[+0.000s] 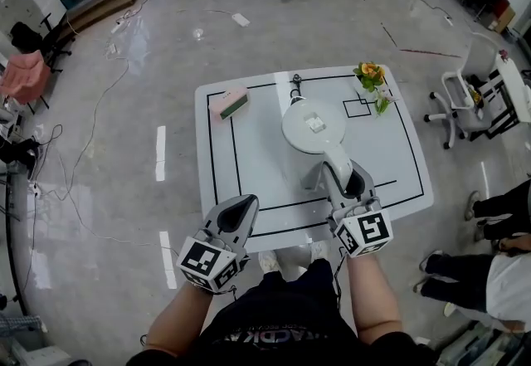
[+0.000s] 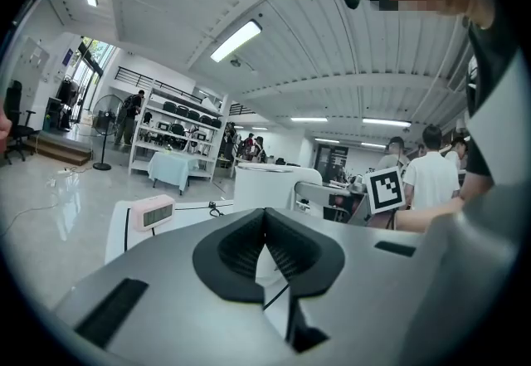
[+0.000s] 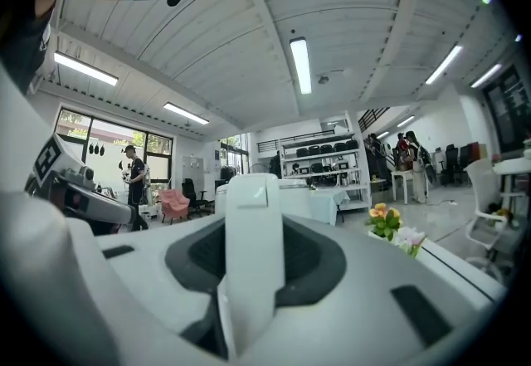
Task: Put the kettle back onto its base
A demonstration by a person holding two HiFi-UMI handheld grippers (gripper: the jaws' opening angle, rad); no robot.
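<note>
A white kettle (image 1: 314, 125) stands near the middle of the white table (image 1: 249, 169), its handle (image 1: 336, 163) pointing toward me. My right gripper (image 1: 346, 183) is shut on that handle; in the right gripper view the white handle (image 3: 249, 256) fills the gap between the jaws, with the kettle body (image 3: 286, 194) behind it. A black cord (image 1: 294, 87) lies just beyond the kettle; the base itself is hidden. My left gripper (image 1: 238, 213) hovers at the table's front edge, shut and empty, and the kettle (image 2: 265, 187) shows past its jaws.
A pink clock (image 1: 228, 102) sits at the table's far left, and a small pot of flowers (image 1: 371, 78) at its far right corner. Black lines mark the tabletop. A white chair (image 1: 477, 90) and seated people (image 1: 498, 261) are to the right.
</note>
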